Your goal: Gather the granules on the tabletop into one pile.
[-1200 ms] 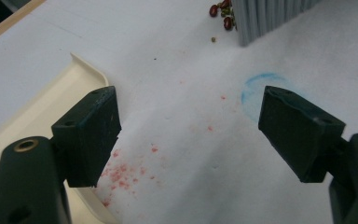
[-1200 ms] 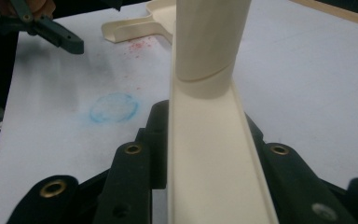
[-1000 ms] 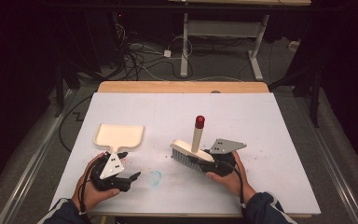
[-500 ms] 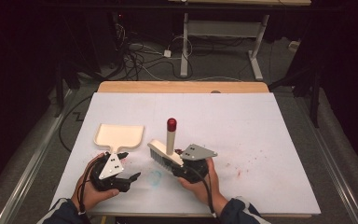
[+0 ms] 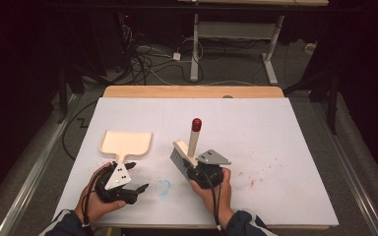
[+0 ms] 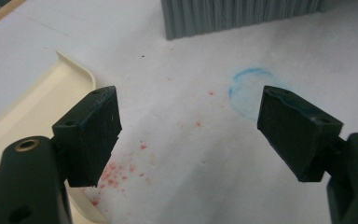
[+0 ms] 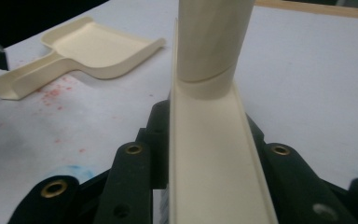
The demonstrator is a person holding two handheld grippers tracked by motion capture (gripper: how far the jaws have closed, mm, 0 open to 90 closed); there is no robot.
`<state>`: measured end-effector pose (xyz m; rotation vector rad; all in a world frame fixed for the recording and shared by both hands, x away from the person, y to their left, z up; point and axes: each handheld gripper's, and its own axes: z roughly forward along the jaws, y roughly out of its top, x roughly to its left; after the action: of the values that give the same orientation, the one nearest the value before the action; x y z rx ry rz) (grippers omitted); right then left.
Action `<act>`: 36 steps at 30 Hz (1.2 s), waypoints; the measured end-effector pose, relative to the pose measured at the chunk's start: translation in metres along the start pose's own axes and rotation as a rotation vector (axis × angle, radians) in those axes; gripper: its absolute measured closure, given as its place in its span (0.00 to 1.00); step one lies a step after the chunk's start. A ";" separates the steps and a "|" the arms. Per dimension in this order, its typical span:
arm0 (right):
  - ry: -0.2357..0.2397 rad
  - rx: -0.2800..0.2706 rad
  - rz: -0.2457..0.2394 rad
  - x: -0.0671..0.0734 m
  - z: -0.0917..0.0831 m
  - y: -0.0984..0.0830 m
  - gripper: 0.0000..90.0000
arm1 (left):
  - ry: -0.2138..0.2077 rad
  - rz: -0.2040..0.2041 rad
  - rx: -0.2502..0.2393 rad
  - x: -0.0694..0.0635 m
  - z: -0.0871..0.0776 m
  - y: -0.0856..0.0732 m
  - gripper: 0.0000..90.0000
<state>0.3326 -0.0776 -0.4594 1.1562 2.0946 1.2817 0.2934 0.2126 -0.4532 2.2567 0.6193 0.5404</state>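
Firmly around the brush point(image 5: 186, 156), right tool point(image 5: 203, 173); left tool point(image 5: 128, 189) wide, empty

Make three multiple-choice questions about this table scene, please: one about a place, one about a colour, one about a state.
1. Where does the dustpan lie?
A. just ahead of the left gripper
B. at the right edge of the table
C. on the floor

2. What colour is the tip of the brush handle?
A. green
B. red
C. yellow

3. How do the jaws of the left gripper stand?
A. clamped on the dustpan's handle
B. clamped on the brush
C. apart, with nothing between them

Answers:
1. A, since the high view shows the cream dustpan on the white table in front of the person's left hand.
2. B, since the high view shows a red cap on top of the upright handle.
3. C, since the left gripper view shows bare table between the two pads, while the right gripper holds the brush.
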 end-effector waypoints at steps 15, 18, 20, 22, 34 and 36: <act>-0.056 -0.006 0.071 -0.026 -0.023 0.001 0.75 | -0.013 0.016 0.020 -0.002 0.002 0.001 0.23; -0.032 -0.020 0.066 -0.027 -0.028 0.005 0.75 | -0.013 0.016 0.020 -0.002 0.002 0.001 0.23; -0.013 -0.025 0.049 -0.028 -0.032 0.008 0.75 | -0.014 0.015 0.022 -0.002 0.002 0.000 0.23; 0.006 -0.036 0.038 -0.030 -0.038 0.011 0.75 | -0.013 0.017 0.023 -0.002 0.002 0.000 0.23; 0.029 -0.071 -0.042 -0.064 -0.067 0.031 0.75 | -0.010 0.026 0.029 -0.002 0.002 0.000 0.23; 0.045 -0.073 -0.074 -0.072 -0.065 0.032 0.75 | -0.008 0.025 0.027 -0.002 0.002 0.001 0.23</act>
<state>0.3411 -0.1639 -0.4047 1.0178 2.0840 1.3497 0.2929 0.2100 -0.4545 2.2937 0.5986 0.5374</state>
